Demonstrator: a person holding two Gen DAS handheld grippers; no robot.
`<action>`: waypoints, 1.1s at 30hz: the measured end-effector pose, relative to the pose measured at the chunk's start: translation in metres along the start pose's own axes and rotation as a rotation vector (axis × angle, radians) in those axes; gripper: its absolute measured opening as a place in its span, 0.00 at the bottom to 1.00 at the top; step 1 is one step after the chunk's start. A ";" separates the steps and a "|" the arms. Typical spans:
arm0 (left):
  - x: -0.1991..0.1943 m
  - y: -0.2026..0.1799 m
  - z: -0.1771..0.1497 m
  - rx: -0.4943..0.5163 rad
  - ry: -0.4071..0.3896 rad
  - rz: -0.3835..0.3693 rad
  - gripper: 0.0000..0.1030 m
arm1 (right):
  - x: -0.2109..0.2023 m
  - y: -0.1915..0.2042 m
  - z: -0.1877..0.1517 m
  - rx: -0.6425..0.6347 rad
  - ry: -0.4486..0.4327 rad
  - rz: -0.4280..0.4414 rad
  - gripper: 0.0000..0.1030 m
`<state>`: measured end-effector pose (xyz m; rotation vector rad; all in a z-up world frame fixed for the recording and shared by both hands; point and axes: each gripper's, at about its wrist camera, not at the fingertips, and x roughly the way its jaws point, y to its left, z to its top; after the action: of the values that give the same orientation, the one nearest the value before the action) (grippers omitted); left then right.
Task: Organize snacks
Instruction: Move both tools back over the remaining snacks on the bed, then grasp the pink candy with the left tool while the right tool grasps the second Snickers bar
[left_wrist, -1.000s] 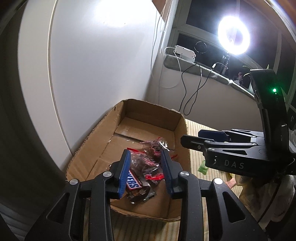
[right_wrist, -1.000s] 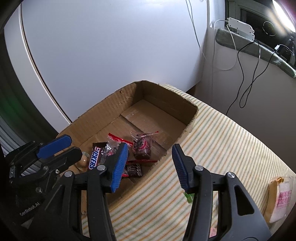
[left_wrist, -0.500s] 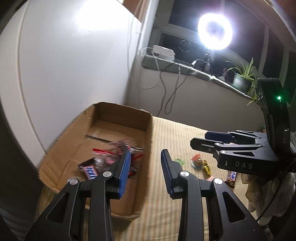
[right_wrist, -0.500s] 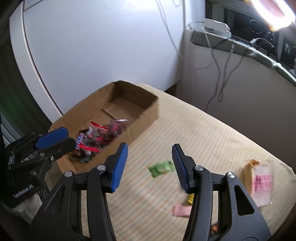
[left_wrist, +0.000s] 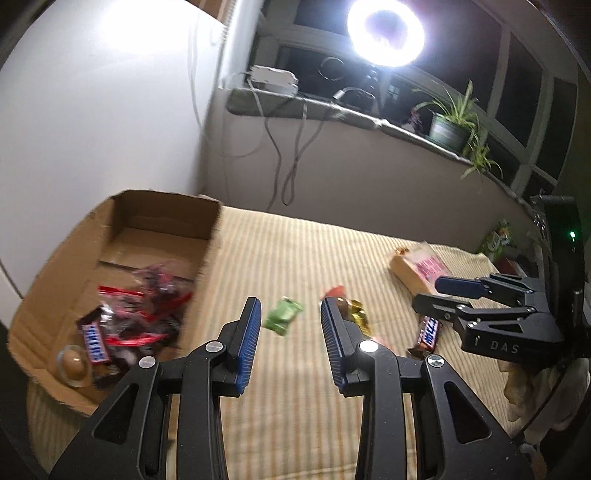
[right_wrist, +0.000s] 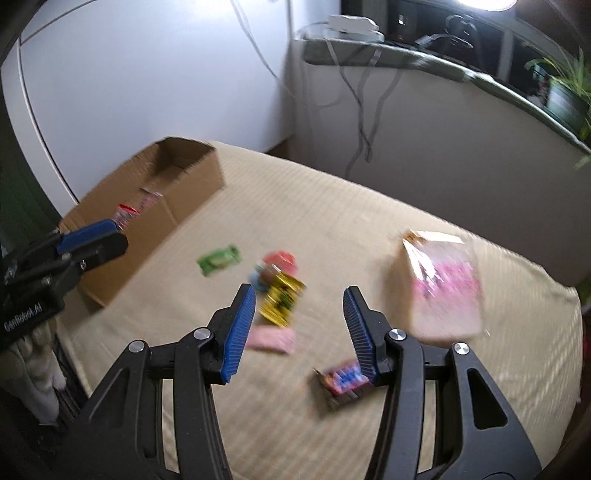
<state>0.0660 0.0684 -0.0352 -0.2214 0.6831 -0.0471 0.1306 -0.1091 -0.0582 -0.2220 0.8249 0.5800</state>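
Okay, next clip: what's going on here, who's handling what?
A person is sorting snacks with two handheld grippers. Both the left gripper and right gripper are empty, jaws apart, above the striped tan cloth. The brown cardboard box already holds several wrapped candies. A green wrapped candy, a yellow wrapped sweet and a pink-printed pouch lie loose on the cloth.

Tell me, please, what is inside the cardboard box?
In the box: a Snickers bar, red-trimmed clear packets and a round brown sweet. Whatever lies under that pile is covered.
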 end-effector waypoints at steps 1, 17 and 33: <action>0.003 -0.004 -0.001 0.006 0.007 -0.008 0.32 | -0.001 -0.004 -0.005 0.008 0.004 -0.008 0.50; 0.063 -0.039 -0.019 0.059 0.208 -0.179 0.37 | 0.018 -0.057 -0.060 0.235 0.146 0.034 0.51; 0.095 -0.050 -0.026 0.181 0.297 -0.200 0.37 | 0.051 -0.064 -0.045 0.362 0.175 0.009 0.69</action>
<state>0.1243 0.0036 -0.1028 -0.1083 0.9453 -0.3377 0.1661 -0.1597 -0.1278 0.0632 1.0843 0.4140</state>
